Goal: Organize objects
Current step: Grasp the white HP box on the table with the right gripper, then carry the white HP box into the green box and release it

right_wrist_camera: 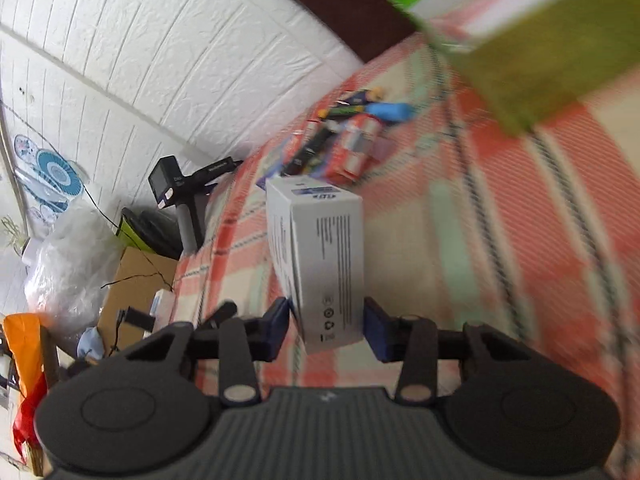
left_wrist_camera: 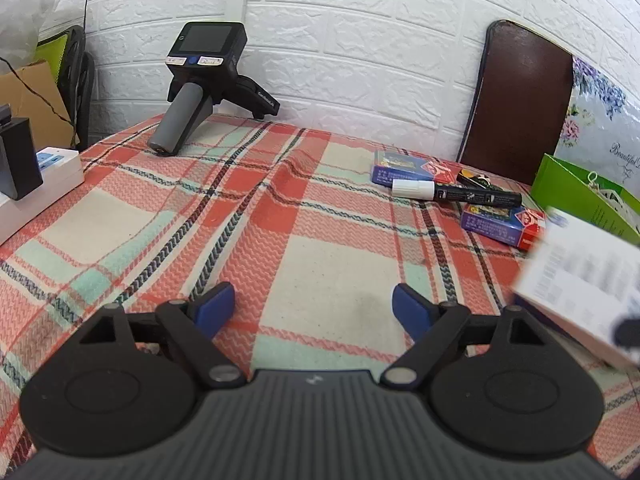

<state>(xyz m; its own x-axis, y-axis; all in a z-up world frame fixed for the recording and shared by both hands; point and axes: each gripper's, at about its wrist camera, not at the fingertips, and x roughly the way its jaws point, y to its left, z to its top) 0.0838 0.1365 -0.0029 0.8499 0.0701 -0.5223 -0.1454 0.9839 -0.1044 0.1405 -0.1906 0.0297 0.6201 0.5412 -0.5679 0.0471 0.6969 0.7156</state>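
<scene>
The right gripper (right_wrist_camera: 325, 322) clamps the white carton (right_wrist_camera: 320, 256) across its narrow sides; light, stiff, smooth cardboard, crushable. The left gripper (left_wrist_camera: 314, 306) gapes wide, empty.

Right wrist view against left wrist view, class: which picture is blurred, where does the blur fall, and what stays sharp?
Right wrist view: the checked cloth and green box smear with motion blur, while the white box in the right gripper stays sharp. Left wrist view: sharp, except the white box at its right edge; the fisheye bends the brick wall.
</scene>
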